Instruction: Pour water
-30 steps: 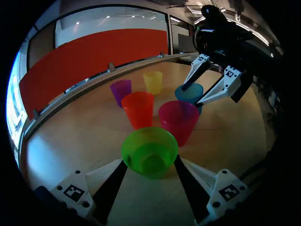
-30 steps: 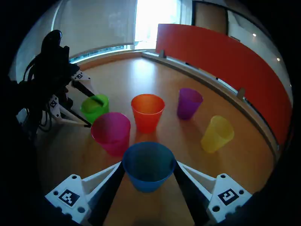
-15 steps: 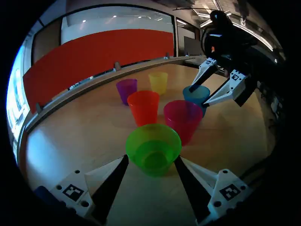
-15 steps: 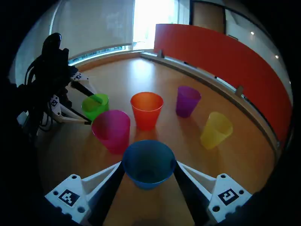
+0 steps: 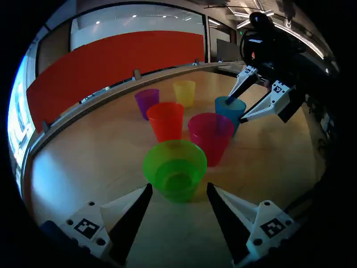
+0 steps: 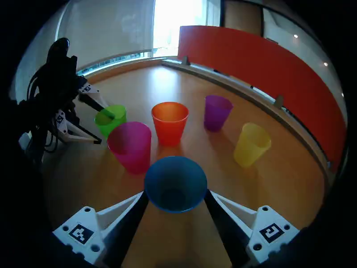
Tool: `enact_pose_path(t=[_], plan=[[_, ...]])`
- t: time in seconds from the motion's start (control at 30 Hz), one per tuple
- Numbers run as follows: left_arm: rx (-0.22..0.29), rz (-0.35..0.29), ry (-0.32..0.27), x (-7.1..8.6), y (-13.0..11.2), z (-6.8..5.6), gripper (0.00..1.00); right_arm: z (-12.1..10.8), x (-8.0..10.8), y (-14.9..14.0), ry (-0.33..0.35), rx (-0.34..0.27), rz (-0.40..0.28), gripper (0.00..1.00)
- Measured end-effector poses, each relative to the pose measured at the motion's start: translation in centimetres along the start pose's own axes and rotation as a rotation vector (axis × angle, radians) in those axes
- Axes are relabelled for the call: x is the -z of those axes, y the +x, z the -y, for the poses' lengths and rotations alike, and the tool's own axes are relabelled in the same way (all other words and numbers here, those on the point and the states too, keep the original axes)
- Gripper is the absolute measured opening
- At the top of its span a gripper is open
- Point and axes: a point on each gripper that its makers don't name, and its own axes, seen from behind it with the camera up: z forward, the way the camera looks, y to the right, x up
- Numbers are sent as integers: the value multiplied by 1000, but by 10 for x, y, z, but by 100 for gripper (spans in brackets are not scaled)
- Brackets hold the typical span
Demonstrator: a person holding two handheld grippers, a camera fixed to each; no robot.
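In the left gripper view a green cup (image 5: 175, 169) sits between the fingers of my left gripper (image 5: 178, 190), which is shut on its sides. Farther off, my right gripper (image 5: 234, 111) is shut on a blue cup (image 5: 230, 109). The right gripper view looks down into that blue cup (image 6: 175, 183), held by my right gripper (image 6: 176, 194). At the left of that view, my left gripper (image 6: 105, 128) holds the green cup (image 6: 110, 118). Whether either cup holds water I cannot tell.
Pink (image 5: 210, 136), orange (image 5: 165, 120), purple (image 5: 147, 102) and yellow (image 5: 184, 92) cups stand upright on the wooden table (image 5: 80, 152) between the two held cups. A red panel (image 5: 111, 58) runs behind the table's raised far edge.
Both grippers keep hold of their cups. The blue cup sits slightly higher against the pink cup than before, and the right gripper view looks more steeply into it.
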Motion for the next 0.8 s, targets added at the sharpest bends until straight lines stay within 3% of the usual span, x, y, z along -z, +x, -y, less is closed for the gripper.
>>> enact_pose_path(t=[0.37, 0.57, 0.8], plan=[[3, -5, 31, 23, -8, -3, 90, 3, 20, -13, -40, -22, -10, 100], [51, -39, 91, 44, -8, 4, 90, 2, 37, -20, -87, -47, -31, 100], [130, -124, 199, 74, 0, 23, 90, -5, 67, -19, -183, -96, -93, 100]])
